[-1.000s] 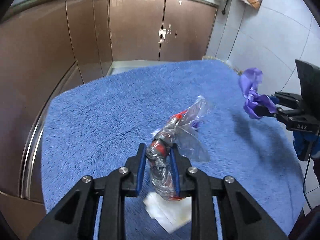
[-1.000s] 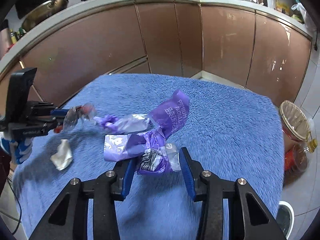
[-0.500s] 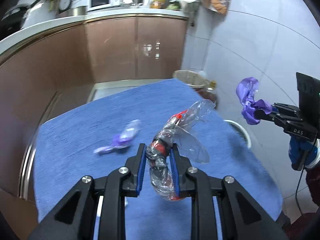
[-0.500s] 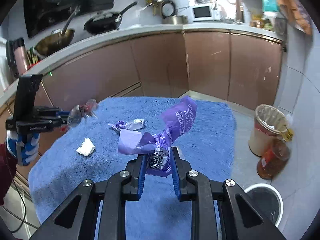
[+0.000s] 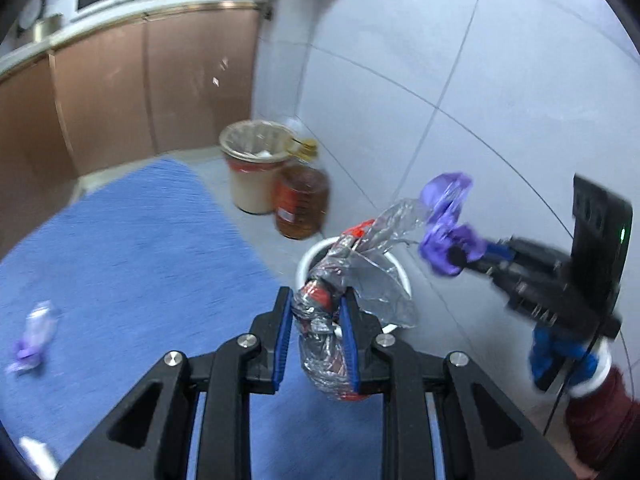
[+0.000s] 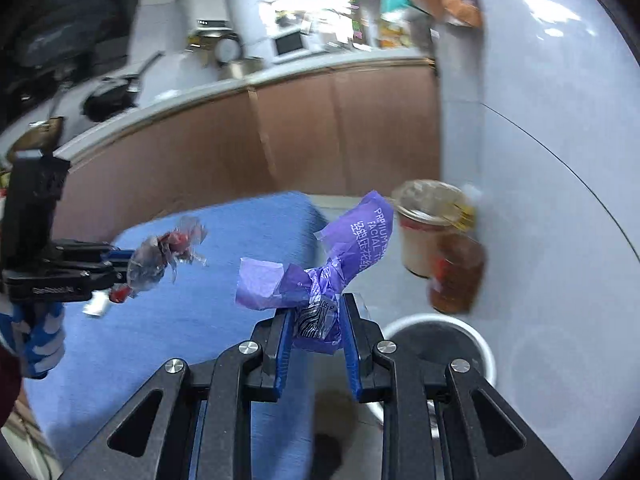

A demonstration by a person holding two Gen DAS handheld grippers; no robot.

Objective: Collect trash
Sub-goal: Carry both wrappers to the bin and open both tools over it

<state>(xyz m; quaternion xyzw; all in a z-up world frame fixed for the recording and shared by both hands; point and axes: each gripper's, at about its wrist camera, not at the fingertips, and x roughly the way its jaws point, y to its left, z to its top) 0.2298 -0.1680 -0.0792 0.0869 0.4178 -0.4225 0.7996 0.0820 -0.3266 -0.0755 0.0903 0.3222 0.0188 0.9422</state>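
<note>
My left gripper (image 5: 316, 308) is shut on a crumpled clear plastic wrapper with red print (image 5: 352, 272), held just above and in front of a white-rimmed bin (image 5: 402, 276) on the floor. My right gripper (image 6: 314, 312) is shut on a purple tissue wrapper (image 6: 352, 248), held beyond the table's right edge with the same white-rimmed bin (image 6: 484, 344) low to its right. In the left wrist view the right gripper (image 5: 460, 256) comes in from the right with the purple wrapper (image 5: 444, 216). The right wrist view shows the left gripper (image 6: 120, 264) at the left, holding the clear wrapper (image 6: 168, 252).
A blue towel-covered table (image 5: 120, 260) carries a small purple scrap (image 5: 34, 336) and a white paper scrap (image 6: 96, 306). A lined beige bin (image 5: 254, 172) and an amber oil jug (image 5: 300, 204) stand by the tiled wall. Brown cabinets (image 6: 280, 136) run behind.
Both grippers have swung right off the table towards the white-rimmed bin, carrying their wrappers. The right gripper's jaws closed tighter on the purple wrapper early on.
</note>
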